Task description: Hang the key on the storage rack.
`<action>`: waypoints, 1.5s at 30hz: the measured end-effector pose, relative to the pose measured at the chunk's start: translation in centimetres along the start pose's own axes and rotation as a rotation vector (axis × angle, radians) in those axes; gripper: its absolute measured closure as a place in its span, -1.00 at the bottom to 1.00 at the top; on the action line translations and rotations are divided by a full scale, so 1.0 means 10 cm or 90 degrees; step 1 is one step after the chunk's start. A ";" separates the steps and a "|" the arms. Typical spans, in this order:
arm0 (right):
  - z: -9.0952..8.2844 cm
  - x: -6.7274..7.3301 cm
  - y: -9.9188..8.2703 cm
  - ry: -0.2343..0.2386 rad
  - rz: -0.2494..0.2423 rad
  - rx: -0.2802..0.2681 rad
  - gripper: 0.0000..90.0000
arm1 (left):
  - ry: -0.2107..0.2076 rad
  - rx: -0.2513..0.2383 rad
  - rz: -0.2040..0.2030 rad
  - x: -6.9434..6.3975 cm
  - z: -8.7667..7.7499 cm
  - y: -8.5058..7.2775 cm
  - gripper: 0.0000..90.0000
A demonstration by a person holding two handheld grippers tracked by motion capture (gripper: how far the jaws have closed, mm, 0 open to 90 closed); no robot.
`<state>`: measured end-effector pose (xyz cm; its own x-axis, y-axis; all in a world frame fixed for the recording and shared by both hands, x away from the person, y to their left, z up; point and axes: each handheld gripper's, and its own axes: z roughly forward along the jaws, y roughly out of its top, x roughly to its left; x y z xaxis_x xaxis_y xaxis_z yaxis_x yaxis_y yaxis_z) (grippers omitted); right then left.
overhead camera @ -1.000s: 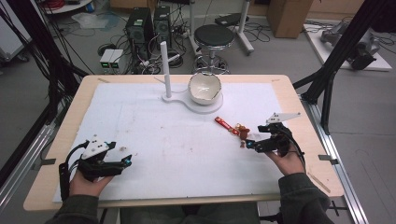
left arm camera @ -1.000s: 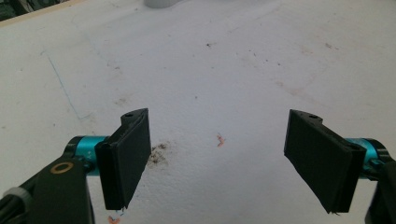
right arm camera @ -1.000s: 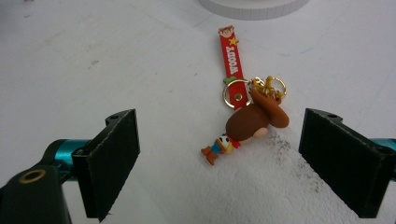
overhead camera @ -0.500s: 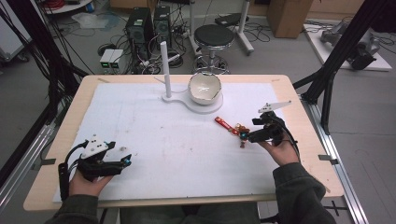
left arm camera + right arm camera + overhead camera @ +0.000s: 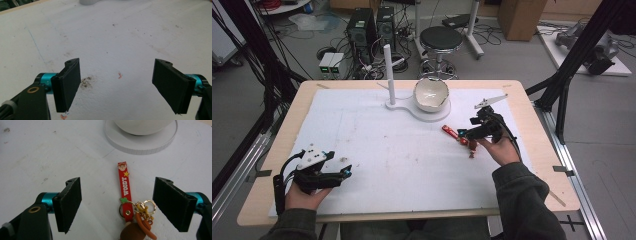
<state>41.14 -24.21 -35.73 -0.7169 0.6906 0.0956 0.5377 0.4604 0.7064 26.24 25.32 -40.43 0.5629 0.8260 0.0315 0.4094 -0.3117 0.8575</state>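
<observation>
R gripper (image 5: pixel 117 205): jaws seen wide apart, nothing held. Keychain (image 5: pixel 125 187) framed between them in the right gripper view: red "WOODY" strap lying flat on the white mat, running away from the jaws toward the round stand base (image 5: pixel 141 143); ring cluster and brown charm at the near end, nearest the jaws, slightly toward the right-hand one. No contact w/ either jaw can be made out.

Step judged: approach for pickup of keychain. To be done well: jaws lowered to straddle the strap across its narrow width, near the ring end; closing to be done only once the pads flank it, since a flat strap on a mat is easily pushed aside.

L gripper (image 5: pixel 319 172): jaws also wide apart, empty, resting low over bare mat at near-left of table (image 5: pixel 272 150), well apart from keychain.

Bowl (image 5: pixel 431 93) sits on stand base; upright post (image 5: pixel 388 75) beside it.
</observation>
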 end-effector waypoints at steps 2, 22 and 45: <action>0.02 0.00 0.02 0.001 0.000 0.001 -0.48 | 0.000 0.000 0.000 0.00 0.00 0.00 -0.48; 0.55 -0.11 0.11 -0.033 -0.005 0.089 -0.13 | -0.004 0.002 0.001 0.01 0.01 0.00 -0.48; 0.86 -0.07 0.05 -0.055 -0.026 0.154 0.01 | -0.004 -0.001 -0.002 0.01 0.01 0.00 -0.48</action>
<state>45.72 -19.64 -41.46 -0.7056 0.7086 0.0033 0.6068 0.6019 0.5191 26.39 25.33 -40.47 0.5664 0.8237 0.0256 0.4100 -0.3086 0.8583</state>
